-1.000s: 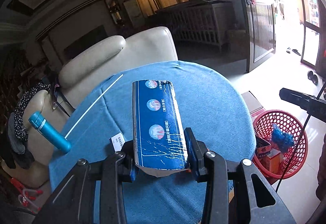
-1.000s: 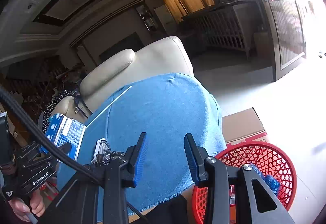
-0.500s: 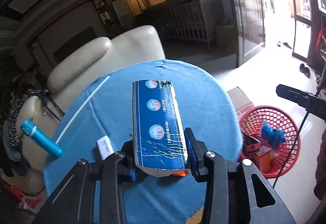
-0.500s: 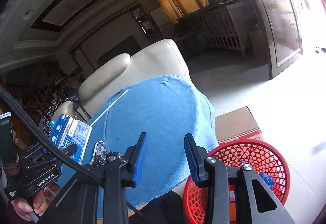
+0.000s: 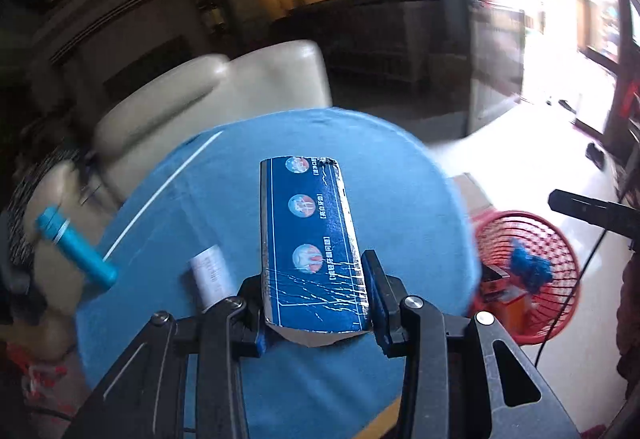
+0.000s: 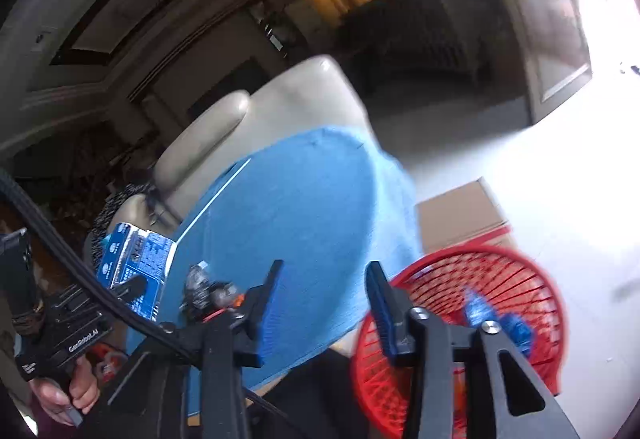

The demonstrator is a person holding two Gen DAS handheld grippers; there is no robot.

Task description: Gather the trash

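My left gripper (image 5: pixel 316 291) is shut on a flattened blue toothpaste box (image 5: pixel 308 235) and holds it above the blue-clothed round table (image 5: pixel 392 191). The box also shows in the right wrist view (image 6: pixel 132 263), at the left with the left gripper. My right gripper (image 6: pixel 324 295) is open and empty over the table's right edge. A red mesh basket (image 5: pixel 560 275) stands on the floor right of the table with blue and orange trash in it; in the right wrist view it (image 6: pixel 520 279) lies just right of my right gripper. A crumpled wrapper (image 6: pixel 200 283) lies near the table's front.
A blue flask (image 5: pixel 76 251), a white paper slip (image 5: pixel 212 275) and a thin white stick (image 5: pixel 160 195) lie on the table's left part. A beige armchair (image 5: pixel 208 95) stands behind the table. A cardboard box (image 6: pixel 464 211) sits on the floor by the basket.
Both grippers have swung right towards the basket; the left one still carries the box. The basket looms larger in the right wrist view. The jaws have not changed.
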